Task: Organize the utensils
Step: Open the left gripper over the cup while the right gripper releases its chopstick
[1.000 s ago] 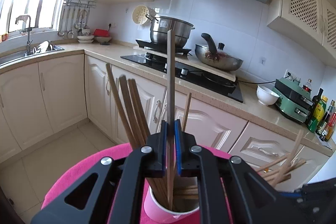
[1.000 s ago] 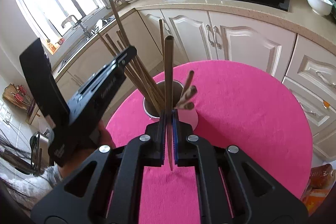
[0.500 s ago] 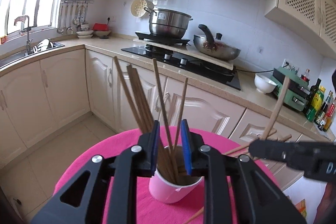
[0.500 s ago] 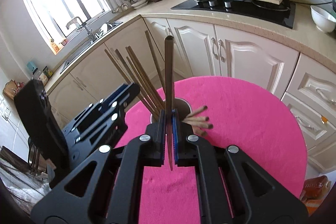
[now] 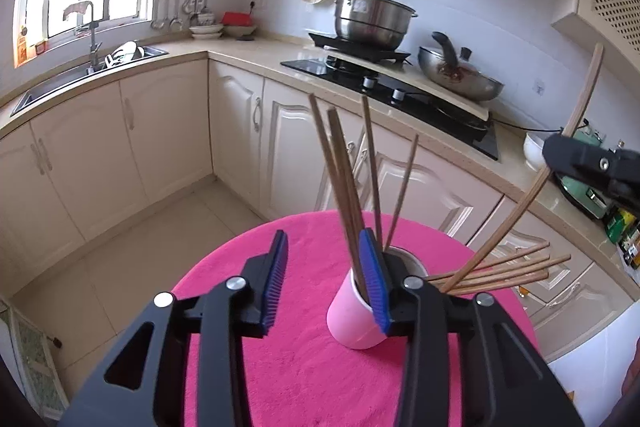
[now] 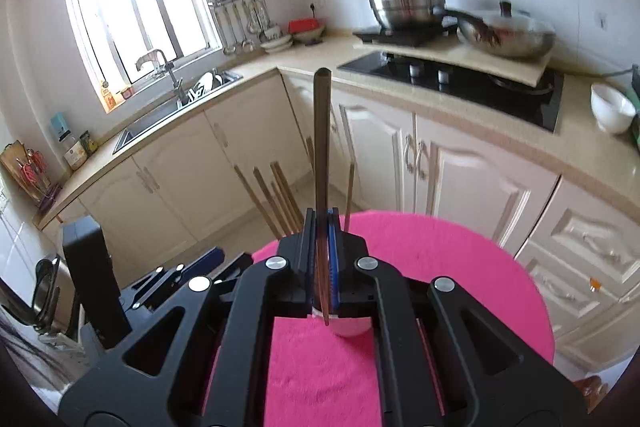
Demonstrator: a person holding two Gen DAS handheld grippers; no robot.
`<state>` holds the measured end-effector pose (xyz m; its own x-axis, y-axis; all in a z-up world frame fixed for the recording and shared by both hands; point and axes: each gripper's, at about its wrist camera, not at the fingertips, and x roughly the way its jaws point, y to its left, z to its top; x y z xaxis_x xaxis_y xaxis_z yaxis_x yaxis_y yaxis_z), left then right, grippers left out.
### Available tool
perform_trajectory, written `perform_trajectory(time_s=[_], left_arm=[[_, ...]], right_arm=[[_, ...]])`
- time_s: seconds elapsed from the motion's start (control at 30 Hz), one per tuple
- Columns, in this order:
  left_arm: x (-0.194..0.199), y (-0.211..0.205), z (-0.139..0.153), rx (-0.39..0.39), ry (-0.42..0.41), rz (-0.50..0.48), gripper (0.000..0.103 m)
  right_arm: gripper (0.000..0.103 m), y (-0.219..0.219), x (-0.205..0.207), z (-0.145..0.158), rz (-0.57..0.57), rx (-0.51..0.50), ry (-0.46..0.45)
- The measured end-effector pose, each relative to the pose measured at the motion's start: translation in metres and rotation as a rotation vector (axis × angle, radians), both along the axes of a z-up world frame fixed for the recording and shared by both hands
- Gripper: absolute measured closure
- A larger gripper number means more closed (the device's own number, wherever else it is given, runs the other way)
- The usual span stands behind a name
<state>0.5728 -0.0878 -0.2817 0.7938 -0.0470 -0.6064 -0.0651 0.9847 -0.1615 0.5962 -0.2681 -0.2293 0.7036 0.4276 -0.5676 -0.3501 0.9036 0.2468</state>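
Note:
A pink cup [image 5: 352, 327] stands on the round pink table [image 5: 304, 379]. Several wooden chopsticks [image 5: 344, 187] stand upright in it, and others [image 5: 508, 269] lean out low to the right. My left gripper [image 5: 326, 283] hangs just in front of the cup. Its jaws are opening with nothing between them, and its right finger covers part of the cup. My right gripper [image 6: 322, 227] is shut on one dark chopstick [image 6: 322, 147], held upright above the cup [image 6: 354, 327]. The left wrist view shows the right gripper [image 5: 560, 151] high at the right, its chopstick [image 5: 580, 107] slanting down toward the cup.
Cream cabinets [image 5: 160, 131] and a counter ring the table on its far side. On the counter are a black hob [image 5: 384, 87] with a steel pot [image 5: 372, 19], a wok [image 5: 460, 75] and a white bowl [image 6: 612, 107]. A sink [image 5: 88, 71] lies left under the window.
My left gripper let go of its chopstick, which now stands in the cup, then opened and drew back to the left. My right gripper rose with its chopstick.

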Motion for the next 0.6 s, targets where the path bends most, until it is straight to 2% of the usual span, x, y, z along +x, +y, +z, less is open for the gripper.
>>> perform_trajectory(time_s=[0.37,0.6], left_arm=[[-0.001,0.008,0.006,-0.008,0.019,0.022,0.063],[-0.003,0.008,0.008,-0.002,0.023,0.02,0.063]], right_arm=[[0.097,0.008,0.0,0.016,-0.031,-0.013,-0.089],[0.097,0.017,0.005,-0.005,-0.024,-0.089,-0.049]])
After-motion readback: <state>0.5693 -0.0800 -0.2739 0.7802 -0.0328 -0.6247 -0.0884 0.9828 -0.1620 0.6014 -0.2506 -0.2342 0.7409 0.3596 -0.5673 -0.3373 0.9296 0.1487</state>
